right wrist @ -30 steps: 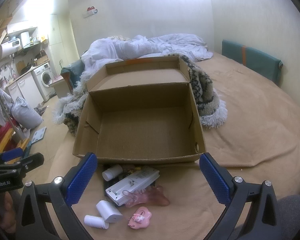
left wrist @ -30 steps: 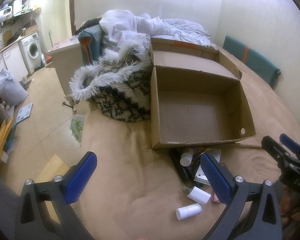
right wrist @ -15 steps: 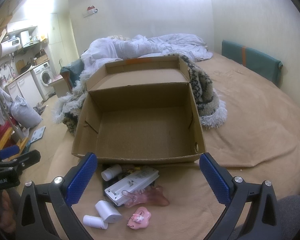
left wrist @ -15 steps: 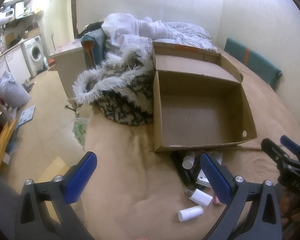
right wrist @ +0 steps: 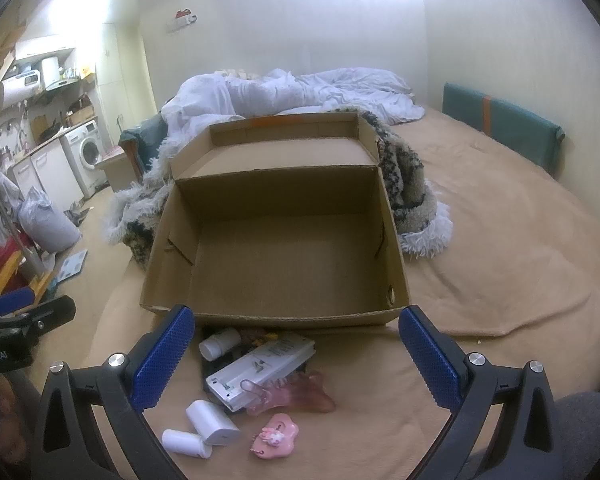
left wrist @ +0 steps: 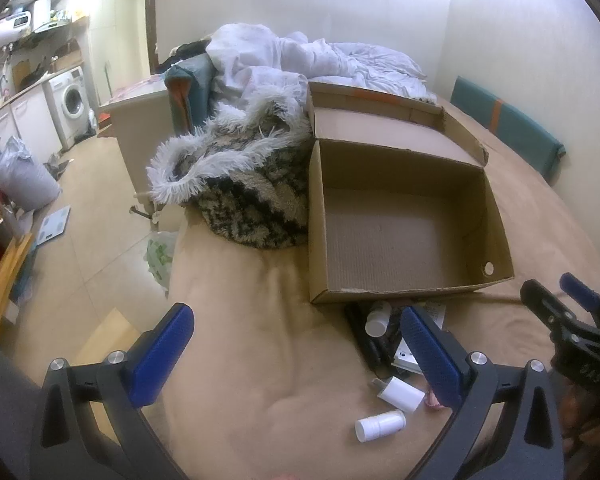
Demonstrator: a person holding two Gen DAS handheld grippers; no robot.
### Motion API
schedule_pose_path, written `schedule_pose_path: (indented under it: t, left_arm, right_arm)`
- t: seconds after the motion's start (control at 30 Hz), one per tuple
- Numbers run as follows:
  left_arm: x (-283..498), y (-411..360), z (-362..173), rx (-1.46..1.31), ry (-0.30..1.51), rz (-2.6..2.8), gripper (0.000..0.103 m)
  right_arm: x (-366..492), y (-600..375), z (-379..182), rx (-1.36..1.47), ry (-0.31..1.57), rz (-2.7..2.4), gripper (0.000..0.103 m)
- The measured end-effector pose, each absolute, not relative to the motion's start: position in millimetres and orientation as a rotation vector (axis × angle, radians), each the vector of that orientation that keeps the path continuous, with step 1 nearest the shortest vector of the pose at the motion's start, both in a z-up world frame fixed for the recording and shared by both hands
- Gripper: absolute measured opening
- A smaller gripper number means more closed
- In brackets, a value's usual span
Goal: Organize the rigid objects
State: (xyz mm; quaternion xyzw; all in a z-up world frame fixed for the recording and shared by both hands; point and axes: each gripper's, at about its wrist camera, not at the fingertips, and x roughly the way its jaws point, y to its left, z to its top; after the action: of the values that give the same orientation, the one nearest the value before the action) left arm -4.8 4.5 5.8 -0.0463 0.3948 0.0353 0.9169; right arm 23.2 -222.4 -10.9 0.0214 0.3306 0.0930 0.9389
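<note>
I held both claws spread and empty: left gripper (left wrist: pixel 296 356), right gripper (right wrist: pixel 296 354); the corrugated cardboard box (right wrist: pixel 276 240) lay open on the tan blanket (right wrist: pixel 500 240); smooth white cylindrical bottles (right wrist: pixel 210 428) lay before the box; a shaggy throw (left wrist: pixel 240 184) behind it.

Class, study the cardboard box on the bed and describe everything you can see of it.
The cardboard box is plain brown corrugated card, shallow and rectangular, open with nothing inside. Its hinged lid is folded back, leaning on a shaggy patterned blanket, with an orange strip along its far edge. A small round hole pierces one side wall near the front corner. It sits flat on the tan bedcover; a pile of small items lies just before its front wall.
</note>
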Motion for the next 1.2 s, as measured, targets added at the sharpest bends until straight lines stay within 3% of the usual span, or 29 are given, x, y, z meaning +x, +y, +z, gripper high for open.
schedule_pose_path:
  t: [1.2]
  left_arm:
    - [-2.6,10.9,-2.0,-0.11,0.844,0.085,0.103]
  right_arm:
    - [23.2,-222.9,-4.6,0.055,0.668,0.184,0.103]
